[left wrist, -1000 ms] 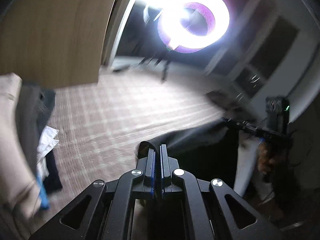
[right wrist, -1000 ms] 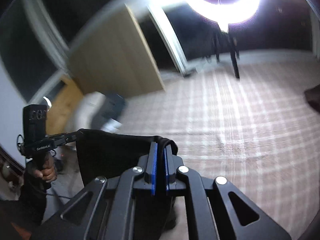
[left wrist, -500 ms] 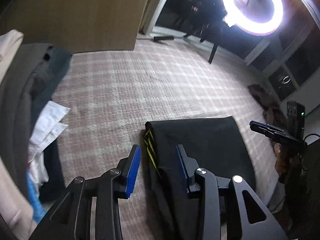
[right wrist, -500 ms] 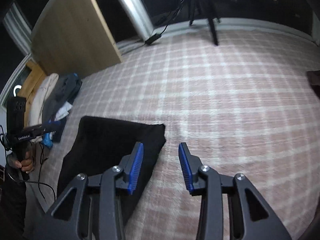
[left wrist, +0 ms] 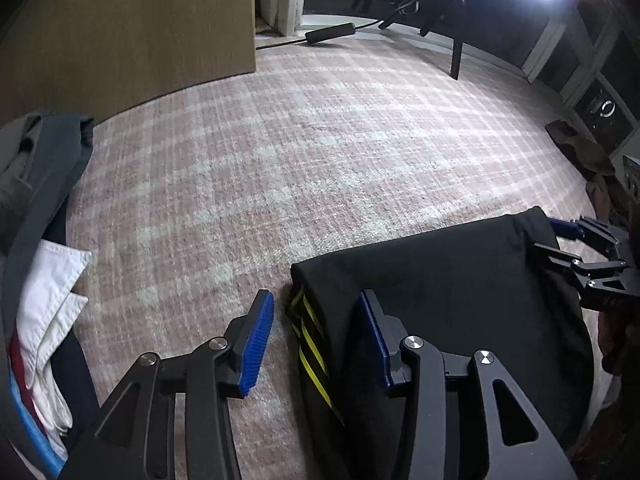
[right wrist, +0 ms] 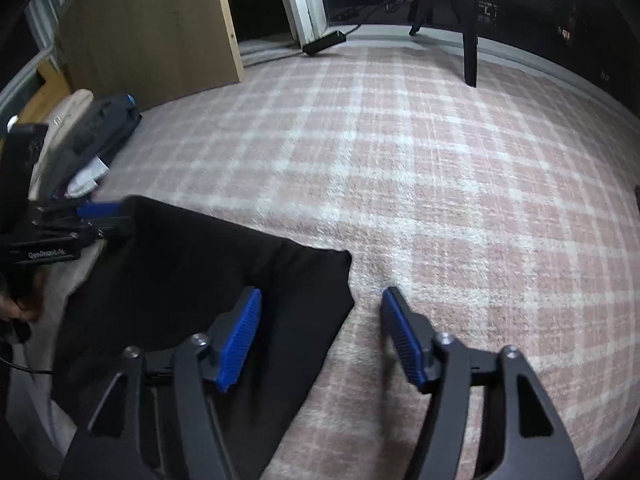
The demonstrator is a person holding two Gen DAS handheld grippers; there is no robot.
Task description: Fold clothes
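A black garment, already folded over on itself, lies flat on the pink plaid carpet; its near left corner shows yellow stripes along the edge. Taking that garment as the landmark, the pile of other clothes sits well off its left side, and the wooden panel stands beyond it, toward the doorway.

The left tool hangs over the garment's striped left corner with its jaws opening; the corner lies between the blue pads but neither pad presses on it, so the cloth is released. The right tool is over the garment's right corner, jaws also opening and spread wider, one pad above the fabric and the other above bare carpet; it grips nothing.

The step in hand looks like letting go after laying a fold. To do it well, both tools should lift straight up and clear of the cloth before moving sideways, so that a pad does not drag a corner and spoil the fold. The right edge looks slightly puffed, so a light press there would probably flatten it before any next fold.
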